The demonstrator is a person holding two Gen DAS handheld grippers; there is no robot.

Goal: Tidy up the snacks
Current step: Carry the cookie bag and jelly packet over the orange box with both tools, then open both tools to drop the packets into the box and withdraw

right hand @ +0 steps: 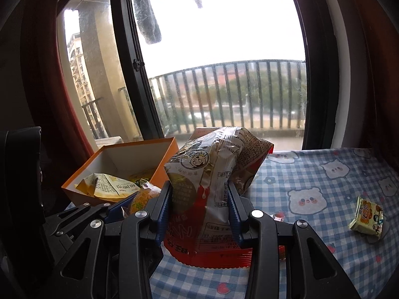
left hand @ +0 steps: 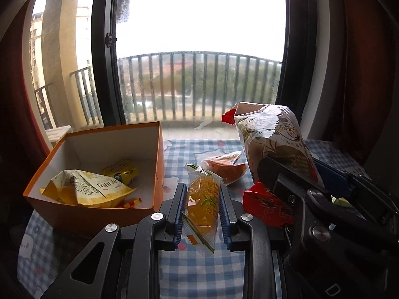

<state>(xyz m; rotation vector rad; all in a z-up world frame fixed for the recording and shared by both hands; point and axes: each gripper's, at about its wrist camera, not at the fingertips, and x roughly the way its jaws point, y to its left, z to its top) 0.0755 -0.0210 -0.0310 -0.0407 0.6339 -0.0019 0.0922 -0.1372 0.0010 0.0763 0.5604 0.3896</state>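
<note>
My left gripper [left hand: 200, 194] is shut on a small orange snack packet [left hand: 202, 204], held above the blue checked tablecloth [left hand: 194, 269]. To its left stands an open orange box [left hand: 99, 206] with a yellow-white packet [left hand: 87, 186] and a small yellow packet [left hand: 122, 172] inside. My right gripper [right hand: 199, 194] is shut on a large white, brown and red snack bag [right hand: 207, 174], lifted upright; that bag [left hand: 271, 137] and the right gripper also show at the right in the left wrist view. The orange box [right hand: 159, 167] is seen to the left in the right wrist view.
An orange-red packet [left hand: 224, 167] lies on the cloth behind the held packet. A small green-yellow packet [right hand: 367, 215] lies on the cloth [right hand: 311, 174] at the right. A window with a balcony railing [left hand: 199, 87] is behind the table.
</note>
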